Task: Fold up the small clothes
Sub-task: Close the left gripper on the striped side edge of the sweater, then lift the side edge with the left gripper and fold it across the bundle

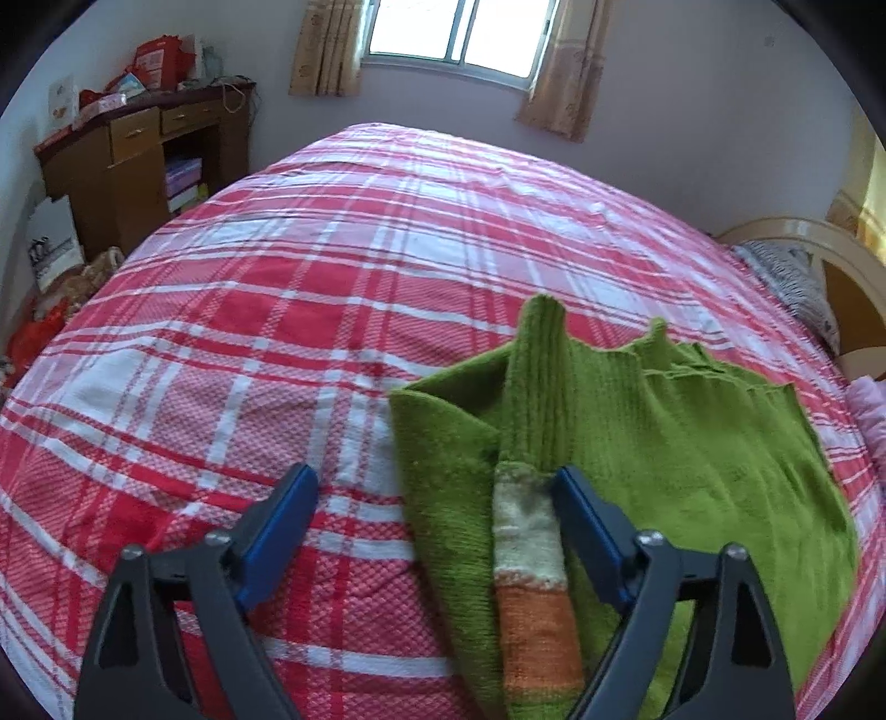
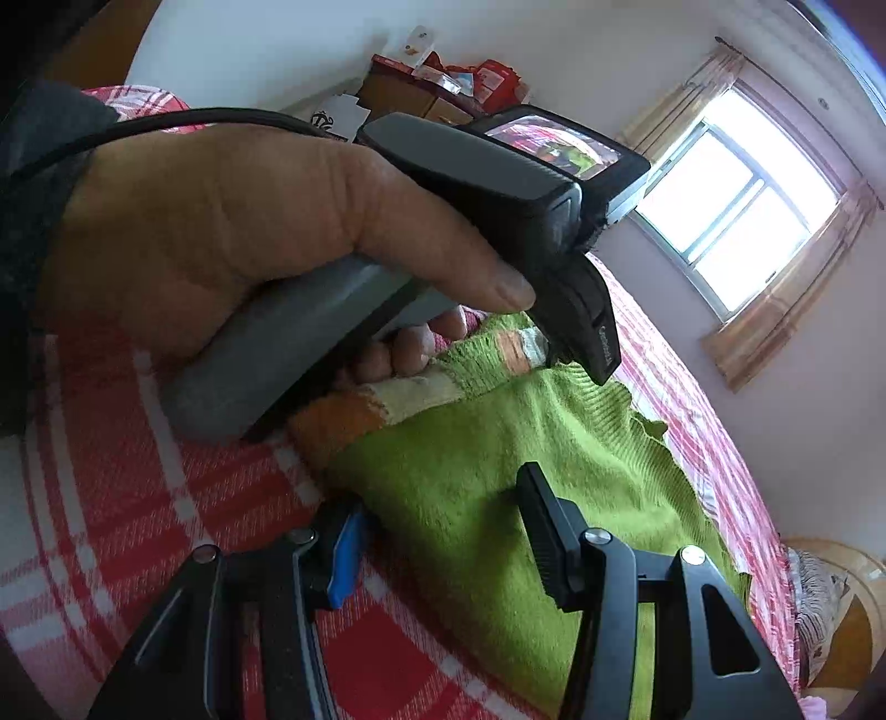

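A small green knit sweater (image 1: 664, 437) with orange and white cuff stripes (image 1: 531, 559) lies partly folded on the red plaid bed cover (image 1: 277, 332). My left gripper (image 1: 434, 487) is open over its left edge, the right finger touching a sleeve folded across the body. In the right wrist view the sweater (image 2: 470, 471) lies under my right gripper (image 2: 437, 498), which is open with its jaws astride the sweater's edge. The hand holding the left gripper (image 2: 581, 332) sits just above the striped cuff (image 2: 387, 399).
A wooden desk (image 1: 144, 155) with red boxes stands at the far left. A window (image 1: 459, 33) with curtains is behind the bed. A grey patterned pillow (image 1: 792, 277) and wooden headboard (image 1: 830, 249) lie at the right. A pink item (image 1: 869, 410) lies at the right edge.
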The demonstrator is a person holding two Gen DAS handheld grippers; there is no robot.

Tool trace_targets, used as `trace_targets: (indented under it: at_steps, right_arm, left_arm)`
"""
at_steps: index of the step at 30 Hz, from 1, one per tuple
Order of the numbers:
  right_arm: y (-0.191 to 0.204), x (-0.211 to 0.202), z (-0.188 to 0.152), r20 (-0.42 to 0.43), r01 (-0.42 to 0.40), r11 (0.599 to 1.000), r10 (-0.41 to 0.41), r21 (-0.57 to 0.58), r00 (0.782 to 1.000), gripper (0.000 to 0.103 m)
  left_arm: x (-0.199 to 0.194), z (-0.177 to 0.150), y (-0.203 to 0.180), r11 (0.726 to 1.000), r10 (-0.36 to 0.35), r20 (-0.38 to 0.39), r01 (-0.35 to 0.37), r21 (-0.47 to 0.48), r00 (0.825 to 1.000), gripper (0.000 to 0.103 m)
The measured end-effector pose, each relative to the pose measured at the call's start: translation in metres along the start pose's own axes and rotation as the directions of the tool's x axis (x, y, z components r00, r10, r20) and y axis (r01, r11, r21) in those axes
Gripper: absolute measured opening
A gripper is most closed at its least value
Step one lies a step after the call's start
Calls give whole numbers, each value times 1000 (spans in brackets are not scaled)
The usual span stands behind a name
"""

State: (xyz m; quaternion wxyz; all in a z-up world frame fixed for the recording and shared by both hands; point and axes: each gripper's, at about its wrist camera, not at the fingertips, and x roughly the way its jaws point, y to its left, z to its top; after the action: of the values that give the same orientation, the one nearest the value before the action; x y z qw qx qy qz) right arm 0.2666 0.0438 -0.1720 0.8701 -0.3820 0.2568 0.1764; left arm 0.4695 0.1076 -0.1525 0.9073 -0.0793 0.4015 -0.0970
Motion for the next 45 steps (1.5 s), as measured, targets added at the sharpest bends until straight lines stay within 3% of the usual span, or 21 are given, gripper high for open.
trace_targets:
  at_steps: [5, 8, 11, 13, 18, 23, 33, 45]
  right_arm:
    - [4, 0, 2, 3, 14, 1000, -14, -2, 1000, 52]
    - [8, 2, 3, 11, 29, 999, -29, -16, 1000, 52]
    - [14, 0, 3, 13, 3, 999, -2, -35, 1000, 38]
    - [16, -1, 3, 12, -14, 999, 14, -41, 1000, 28]
    - [5, -5, 1, 14, -59, 998, 58, 17, 998, 15]
    - [-26, -24, -7, 74, -148, 976, 137, 161, 988, 11]
    - [-86, -63, -39, 197, -237, 904, 176, 355, 965, 9]
    - [-152, -80, -75, 277, -297, 792, 168, 533, 946, 8]
  left_arm:
    - [-1, 0, 3, 995, -100, 7, 100, -16, 995, 72]
    - [1, 0, 1, 992, -123, 0, 123, -15, 992, 66]
    - [4, 0, -3, 991, -136, -16, 136, 0, 991, 52]
    - [5, 0, -4, 990, -140, -22, 140, 1, 990, 37]
    - [5, 0, 8, 975, -215, -35, 212, -72, 976, 14]
    - [-6, 3, 2, 972, -219, -51, 213, -99, 974, 11]
    - [-36, 16, -14, 944, -280, -6, 274, -187, 960, 10]
    - [-59, 42, -82, 927, -347, 53, 351, -132, 936, 10]
